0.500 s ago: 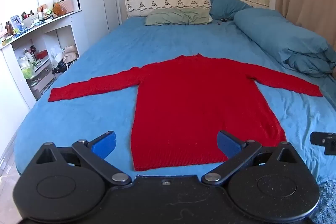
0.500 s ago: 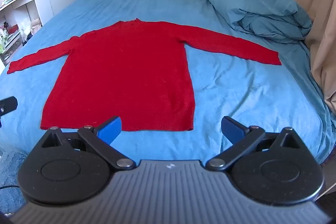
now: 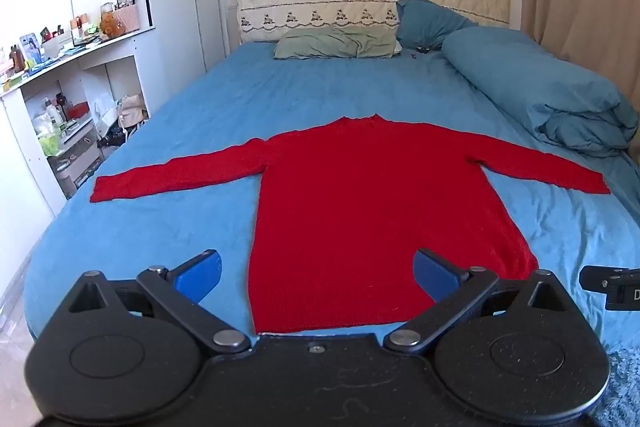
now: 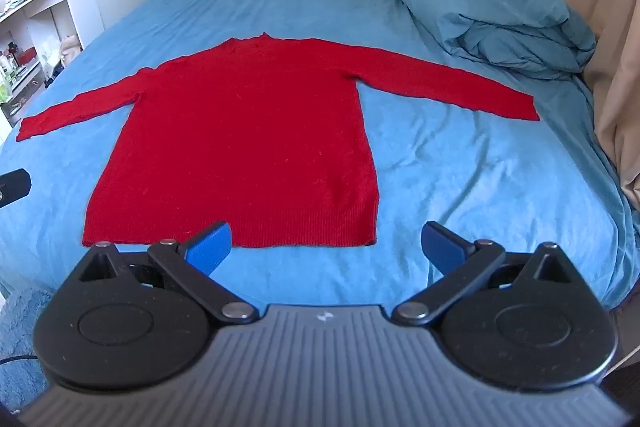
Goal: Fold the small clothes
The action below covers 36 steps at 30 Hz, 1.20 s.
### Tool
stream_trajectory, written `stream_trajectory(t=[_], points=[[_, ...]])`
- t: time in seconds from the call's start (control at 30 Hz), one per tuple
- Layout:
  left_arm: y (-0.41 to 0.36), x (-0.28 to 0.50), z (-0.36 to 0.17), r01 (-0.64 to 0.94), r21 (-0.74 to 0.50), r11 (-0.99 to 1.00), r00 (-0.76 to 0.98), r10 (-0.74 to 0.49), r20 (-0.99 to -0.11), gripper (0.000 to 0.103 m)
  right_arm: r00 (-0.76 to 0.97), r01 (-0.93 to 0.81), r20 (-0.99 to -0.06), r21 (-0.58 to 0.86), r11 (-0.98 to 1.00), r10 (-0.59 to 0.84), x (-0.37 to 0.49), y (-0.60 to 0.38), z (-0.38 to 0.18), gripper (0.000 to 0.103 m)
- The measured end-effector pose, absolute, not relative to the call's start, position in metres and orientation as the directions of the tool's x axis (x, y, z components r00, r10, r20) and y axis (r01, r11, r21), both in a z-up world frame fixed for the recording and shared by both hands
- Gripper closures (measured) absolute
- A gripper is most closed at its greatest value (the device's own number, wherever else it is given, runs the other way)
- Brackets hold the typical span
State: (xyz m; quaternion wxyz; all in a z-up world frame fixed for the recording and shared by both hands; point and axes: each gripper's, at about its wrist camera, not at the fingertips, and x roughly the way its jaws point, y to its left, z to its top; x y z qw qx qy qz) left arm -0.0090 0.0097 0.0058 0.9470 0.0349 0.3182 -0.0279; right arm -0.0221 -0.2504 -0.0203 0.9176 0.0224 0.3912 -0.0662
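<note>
While sweater [image 3: 372, 203] lies flat, hem part-hidden, both grippers' fingers [image 3: 199, 273] [image 4: 442, 247] spread wide, empty.

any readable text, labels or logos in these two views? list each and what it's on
"D": only a cut-off letter, on the right gripper's black part at the frame edge.
Lightning-bolt mark, no words: on the right gripper's grey body.
Shelf items: labels too small and blurred to read.
Red sweater: no text.
</note>
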Motion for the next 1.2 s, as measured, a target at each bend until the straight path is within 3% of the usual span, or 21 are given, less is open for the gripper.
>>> stream_trajectory(t=[1.2], points=[[0.014, -0.009, 0.007, 0.06, -0.018, 0.998, 0.802, -0.059, -0.594, 0.0, 0.683, 0.117, -0.727, 0.011, 0.993, -0.072, -0.019, -0.24, -0.018, 0.0]])
